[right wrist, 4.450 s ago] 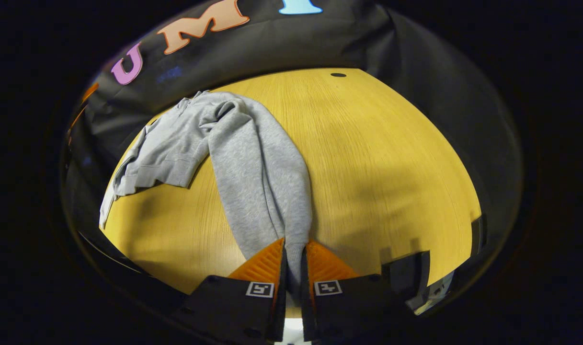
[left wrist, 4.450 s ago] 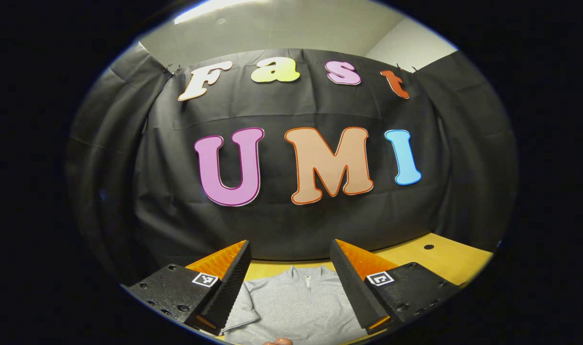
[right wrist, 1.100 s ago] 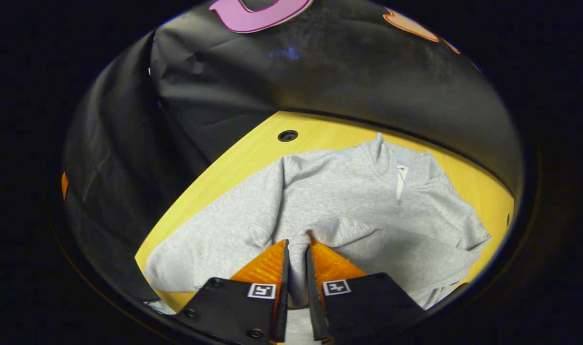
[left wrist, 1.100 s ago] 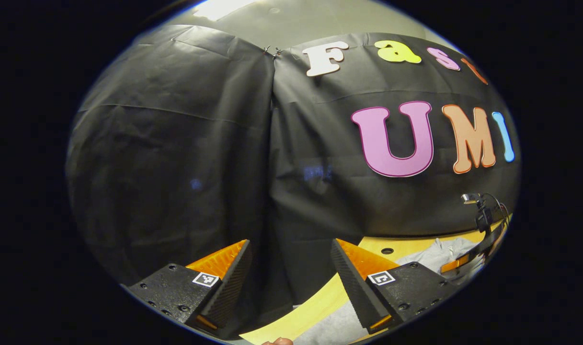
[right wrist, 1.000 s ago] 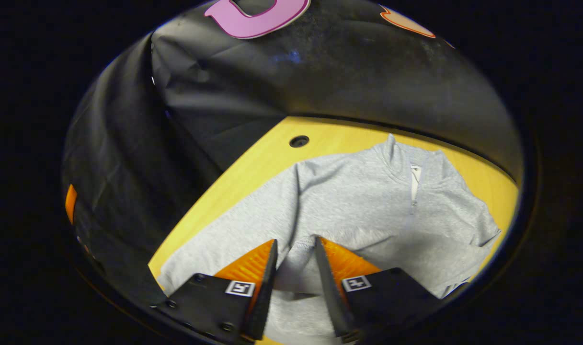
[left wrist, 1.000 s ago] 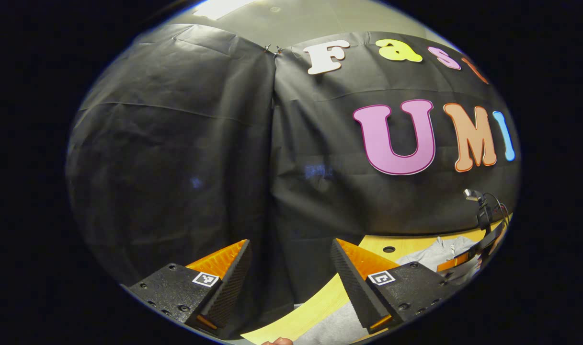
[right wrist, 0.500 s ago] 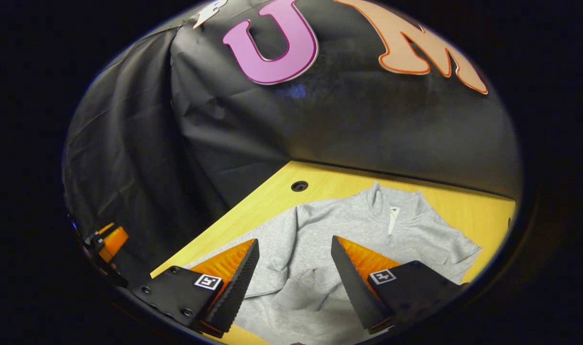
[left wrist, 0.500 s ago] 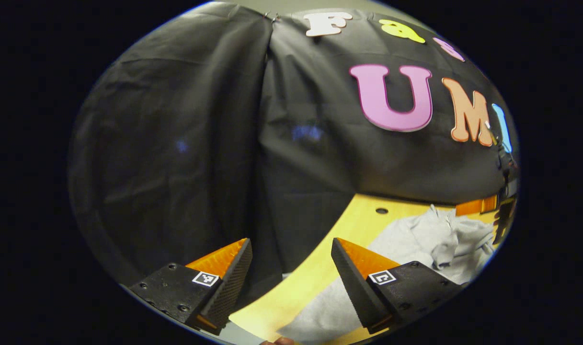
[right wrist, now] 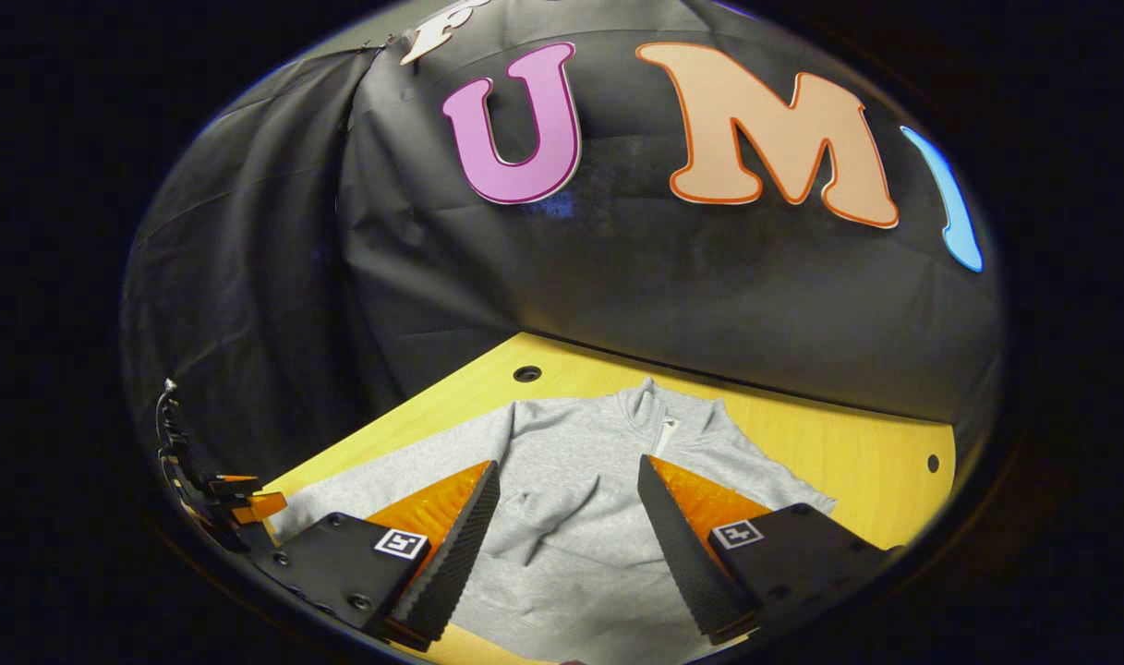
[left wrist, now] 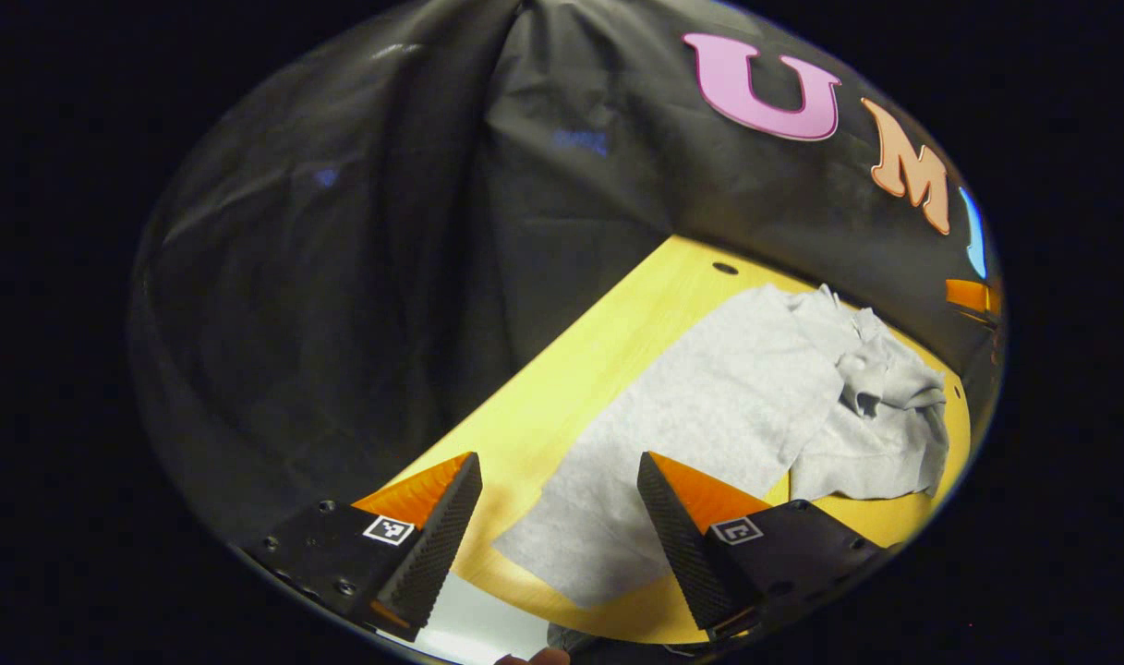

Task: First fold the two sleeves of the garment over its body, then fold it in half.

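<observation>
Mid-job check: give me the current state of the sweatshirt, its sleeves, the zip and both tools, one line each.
Grey zip-neck sweatshirt: lying flat on the yellow wooden table, not yet folded in half.
One sleeve: folded over the body.
Other sleeve: stretched out flat on the table, unfolded.
Neck zip: partly open.
Left tool: open, empty, above the outstretched sleeve.
Right tool: open, empty.

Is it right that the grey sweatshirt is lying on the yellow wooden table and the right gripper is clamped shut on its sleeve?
Not quite. The grey sweatshirt does lie on the yellow wooden table, but the right gripper is open, its fingers spread apart above the fabric and gripping nothing, as the right gripper view shows.
</observation>
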The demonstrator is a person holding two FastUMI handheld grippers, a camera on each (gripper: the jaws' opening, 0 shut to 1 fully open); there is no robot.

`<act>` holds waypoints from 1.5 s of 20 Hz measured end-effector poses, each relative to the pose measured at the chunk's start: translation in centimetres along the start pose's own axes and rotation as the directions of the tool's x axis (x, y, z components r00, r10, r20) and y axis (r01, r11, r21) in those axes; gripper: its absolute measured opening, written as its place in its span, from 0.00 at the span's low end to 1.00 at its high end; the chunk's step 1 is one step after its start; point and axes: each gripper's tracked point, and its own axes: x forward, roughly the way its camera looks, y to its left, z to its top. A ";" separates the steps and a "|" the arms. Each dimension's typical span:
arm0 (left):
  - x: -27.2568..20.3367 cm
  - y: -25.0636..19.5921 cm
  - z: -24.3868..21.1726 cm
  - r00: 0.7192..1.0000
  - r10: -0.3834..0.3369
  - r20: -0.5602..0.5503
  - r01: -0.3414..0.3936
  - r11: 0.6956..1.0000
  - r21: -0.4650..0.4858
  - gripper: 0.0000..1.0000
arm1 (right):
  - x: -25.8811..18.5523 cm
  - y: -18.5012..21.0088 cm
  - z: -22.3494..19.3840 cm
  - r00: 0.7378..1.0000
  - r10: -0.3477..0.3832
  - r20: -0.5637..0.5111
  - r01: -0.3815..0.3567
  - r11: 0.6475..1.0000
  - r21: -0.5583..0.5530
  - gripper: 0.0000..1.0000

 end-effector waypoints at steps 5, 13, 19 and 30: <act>0.5 -0.6 -3.7 0.995 0.003 -0.101 -0.002 1.000 0.011 1.00 | -1.4 -1.2 -1.0 1.000 -0.013 -0.005 0.014 1.000 0.023 0.96; 1.4 -0.6 -3.3 0.994 0.029 -0.109 -0.024 0.999 0.042 0.77 | -3.1 -2.7 -1.6 0.999 -0.046 -0.001 0.046 0.997 0.058 0.96; 1.8 -1.3 -1.9 0.982 0.039 -0.185 -0.042 0.999 -0.016 0.05 | -4.5 -3.6 -2.3 0.997 -0.073 0.009 0.072 0.996 0.057 0.96; 0.1 -11.3 13.4 0.989 -0.138 0.059 0.135 0.989 0.065 0.04 | -8.8 -7.1 -4.1 0.988 -0.153 0.022 0.150 0.982 0.114 0.96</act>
